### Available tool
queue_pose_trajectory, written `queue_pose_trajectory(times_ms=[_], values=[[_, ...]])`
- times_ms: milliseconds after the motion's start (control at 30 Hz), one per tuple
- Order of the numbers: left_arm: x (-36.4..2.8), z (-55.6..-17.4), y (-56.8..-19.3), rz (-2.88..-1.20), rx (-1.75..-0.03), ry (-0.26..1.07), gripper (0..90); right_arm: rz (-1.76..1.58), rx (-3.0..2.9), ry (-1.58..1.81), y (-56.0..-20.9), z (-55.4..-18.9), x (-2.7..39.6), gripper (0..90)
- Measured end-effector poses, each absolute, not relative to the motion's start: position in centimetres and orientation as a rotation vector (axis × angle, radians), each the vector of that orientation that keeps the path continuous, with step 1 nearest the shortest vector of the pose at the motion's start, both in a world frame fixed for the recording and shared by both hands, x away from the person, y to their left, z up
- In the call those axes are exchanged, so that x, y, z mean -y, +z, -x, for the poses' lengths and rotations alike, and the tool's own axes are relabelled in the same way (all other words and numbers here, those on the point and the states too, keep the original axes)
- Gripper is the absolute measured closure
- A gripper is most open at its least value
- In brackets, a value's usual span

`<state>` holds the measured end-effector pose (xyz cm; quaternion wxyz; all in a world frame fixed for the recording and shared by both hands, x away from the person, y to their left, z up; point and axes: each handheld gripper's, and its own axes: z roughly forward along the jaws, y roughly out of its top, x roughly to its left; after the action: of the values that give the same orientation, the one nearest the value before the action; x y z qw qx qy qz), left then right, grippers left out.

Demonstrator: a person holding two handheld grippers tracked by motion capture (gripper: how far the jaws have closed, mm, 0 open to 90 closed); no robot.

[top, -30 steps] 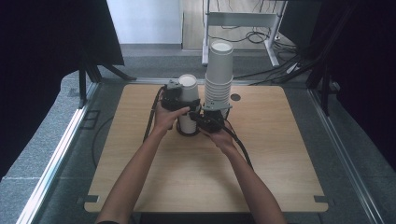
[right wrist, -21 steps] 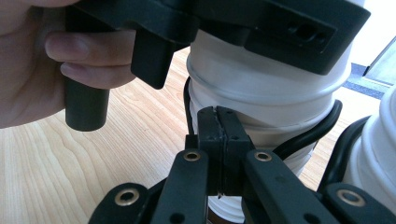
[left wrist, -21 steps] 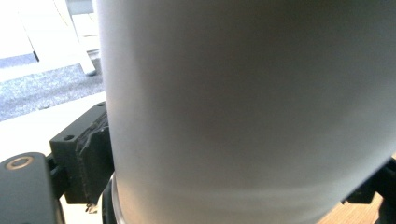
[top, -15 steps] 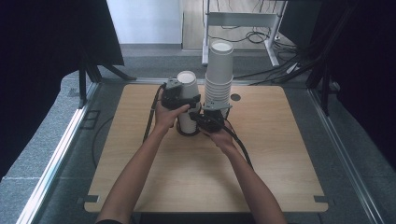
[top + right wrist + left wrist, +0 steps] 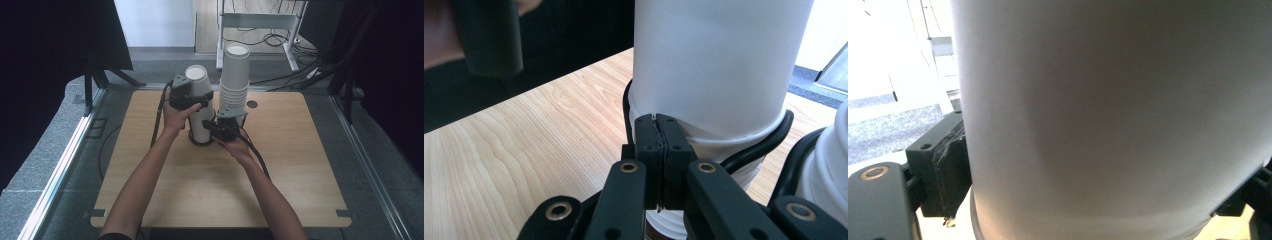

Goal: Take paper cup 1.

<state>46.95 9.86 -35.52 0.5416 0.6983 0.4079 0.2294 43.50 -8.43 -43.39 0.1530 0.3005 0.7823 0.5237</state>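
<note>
The left gripper [image 5: 192, 95] holds the upper cup [image 5: 199, 85] by its sides. Its jaws have just been closing, and in the left gripper view the white wall of this cup [image 5: 1108, 115] sits between them, with one black pad [image 5: 948, 165] against its side. The cup is upside down and stands over the cup below [image 5: 201, 131], near the middle of the wooden table [image 5: 300, 200], just left of the tall pile of cups [image 5: 234, 82].

The right gripper [image 5: 657, 131] has its 2 fingers pressed together, and they meet right at the rim of the lower cup [image 5: 704, 150]. I cannot tell if a thin edge of paper is caught between them or if they only push against it.

My judgement is that the person is pulling the top cup off while the other hand keeps the rest down. 4 things could go wrong:

1. If the right gripper does not really hold the rim, the lower cup may rise together with the upper cup.
2. The paper wall is soft, so a harder squeeze from the left gripper can dent it.
3. A pull at an angle can jam the 2 cups.
4. The tall pile is very near, and a sideways move of either hand or a cable [image 5: 257, 155] may knock it over.
</note>
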Motion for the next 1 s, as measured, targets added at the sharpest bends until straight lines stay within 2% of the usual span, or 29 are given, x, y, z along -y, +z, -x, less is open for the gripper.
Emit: queue_pose_trajectory(times_ms=[433, 1000], values=[[-10.5, -46.2, -33.3, -1.621, -0.935, 0.572, 12.3, -0.868, -2.253, 1.497, -43.3, -43.5, 8.3, 88.2], [-10.9, -43.4, -31.0, -1.601, -0.838, 0.57, 12.3, -0.871, -2.253, 1.499, -43.3, -43.4, 8.4, 86.7]])
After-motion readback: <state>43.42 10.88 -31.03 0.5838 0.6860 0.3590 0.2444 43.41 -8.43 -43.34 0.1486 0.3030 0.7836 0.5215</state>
